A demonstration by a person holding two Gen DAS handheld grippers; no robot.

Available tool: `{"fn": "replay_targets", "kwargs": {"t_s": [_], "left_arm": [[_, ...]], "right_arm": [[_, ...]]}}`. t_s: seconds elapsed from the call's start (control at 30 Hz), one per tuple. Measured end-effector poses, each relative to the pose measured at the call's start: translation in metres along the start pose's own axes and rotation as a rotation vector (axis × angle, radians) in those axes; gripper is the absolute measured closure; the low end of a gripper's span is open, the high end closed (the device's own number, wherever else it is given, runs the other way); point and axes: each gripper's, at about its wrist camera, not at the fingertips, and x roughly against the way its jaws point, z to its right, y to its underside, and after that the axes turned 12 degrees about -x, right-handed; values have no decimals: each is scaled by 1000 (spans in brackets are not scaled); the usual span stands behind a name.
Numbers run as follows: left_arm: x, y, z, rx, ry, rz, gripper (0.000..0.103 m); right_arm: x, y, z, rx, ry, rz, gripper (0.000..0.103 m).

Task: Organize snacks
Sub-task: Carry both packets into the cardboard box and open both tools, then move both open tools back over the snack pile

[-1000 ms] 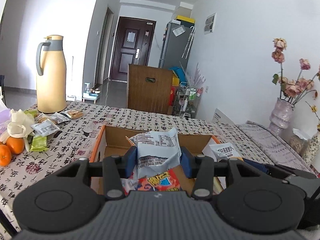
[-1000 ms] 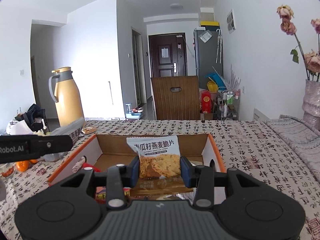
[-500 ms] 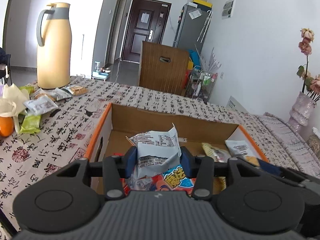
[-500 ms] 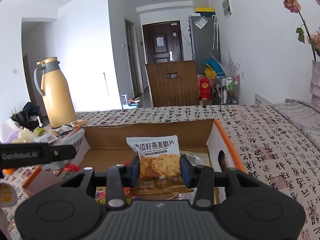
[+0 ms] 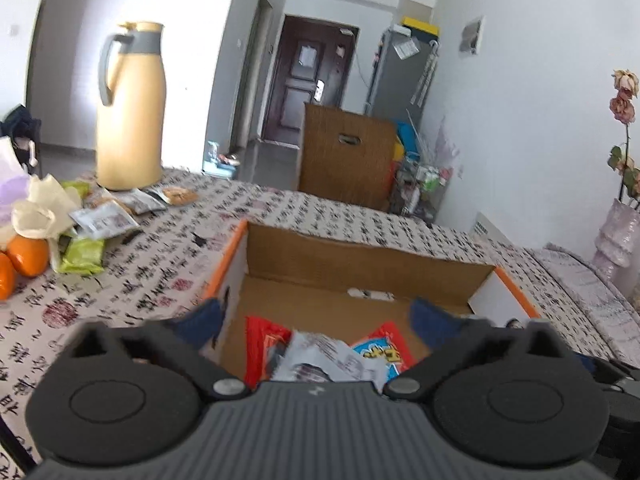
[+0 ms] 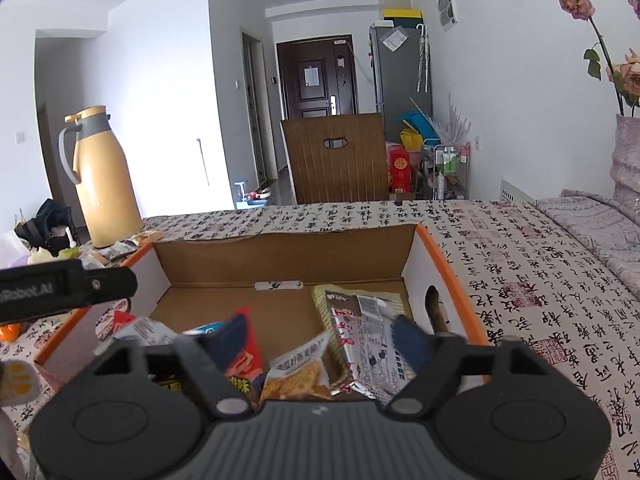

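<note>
An open cardboard box point(image 5: 360, 258) with orange rims stands on the patterned tablecloth. My left gripper point(image 5: 318, 320) hovers over its near left part, jaws opening wide with nothing pressed between them. A grey-white snack packet point(image 5: 328, 360) lies loose below it on red packets point(image 5: 262, 344). In the right wrist view my right gripper point(image 6: 322, 340) is also opening over the box point(image 6: 280, 258). The oat crisp packet point(image 6: 298, 376) lies free beneath it, beside a long printed packet point(image 6: 368, 340). The left gripper's body point(image 6: 60, 288) shows at the left edge.
A yellow thermos jug point(image 5: 130, 108) stands at the table's far left. Loose snack packets point(image 5: 104, 220), a green packet point(image 5: 82, 254) and oranges point(image 5: 28, 256) lie near it. A wooden chair point(image 5: 344, 156) is behind the table and a vase of flowers point(image 5: 616, 236) at right.
Both grippers sank toward the box and spread their jaws. The grey-white packet and the oat crisp packet left the pads and dropped into the box.
</note>
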Motion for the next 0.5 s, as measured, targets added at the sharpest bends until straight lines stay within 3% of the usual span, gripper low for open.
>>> {"fn": "replay_targets", "kwargs": {"t_s": [0.07, 0.5], "left_arm": [[2, -1, -1, 6, 9, 7, 0], [8, -2, 0, 2, 10, 14, 0]], "right_arm": [[1, -1, 1, -6, -3, 3, 0], [1, -2, -1, 3, 1, 0, 0]]}}
